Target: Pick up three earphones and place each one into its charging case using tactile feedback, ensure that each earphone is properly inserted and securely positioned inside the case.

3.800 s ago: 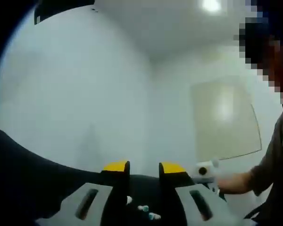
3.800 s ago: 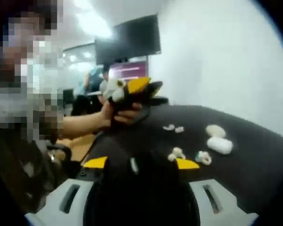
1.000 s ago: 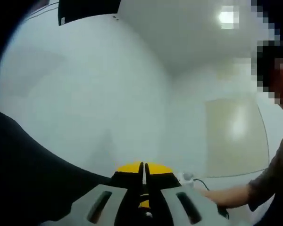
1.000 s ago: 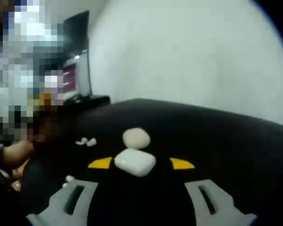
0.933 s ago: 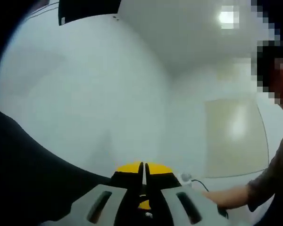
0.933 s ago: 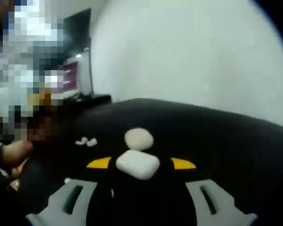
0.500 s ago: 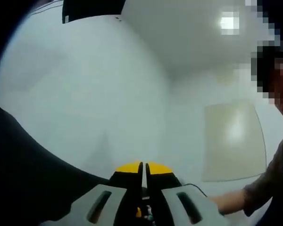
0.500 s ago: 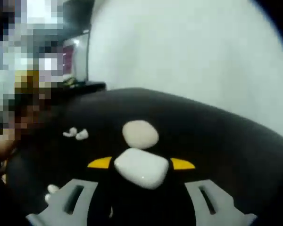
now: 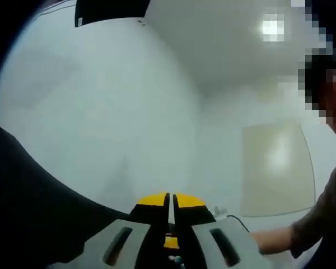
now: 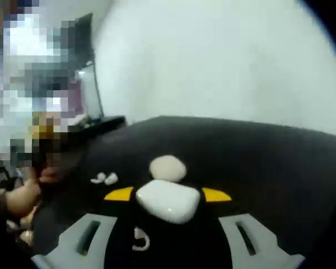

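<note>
Left gripper view, hand-held gripper: the left hand-held gripper [image 9: 169, 203] has its yellow-tipped jaws pressed together, with a thin slit between them. Low in that slit sits something small with a yellow and a bluish spot; it may be an earphone, but I cannot tell.
Left gripper view, surroundings: the jaws point up toward a pale wall [image 9: 101, 112] and a ceiling light [image 9: 273, 27]. A dark edge of the worktop [image 9: 28, 213] curves along the lower left. A person's hand [image 9: 271, 242] and sleeve [image 9: 325, 218] come in at the lower right.

Right gripper view, hand-held gripper: the right hand-held gripper [image 10: 168, 195] is spread wide, holding nothing, its yellow tips on either side of a white case.
Right gripper view, task thing: the white charging case [image 10: 167, 202] lies closed on the black worktop [image 10: 280, 162], straight ahead between the open jaws, its long side running across from tip to tip. I judge the right side is the nearer one to take it.
Right gripper view, beyond it: a second, rounder case [image 10: 167, 167] lies just behind the first, toward the far edge; reaching too deep could knock it.
Right gripper view, loose pieces: a pair of white earphones [image 10: 104, 179] rests to the left, well apart from the cases. One curled earphone [image 10: 139, 241] lies near the front edge, close under the jaws.
Right gripper view, left side: a hand [image 10: 22, 196] hovers at the left edge of the worktop, blurred. A dark monitor [image 10: 87, 84] stands behind.
</note>
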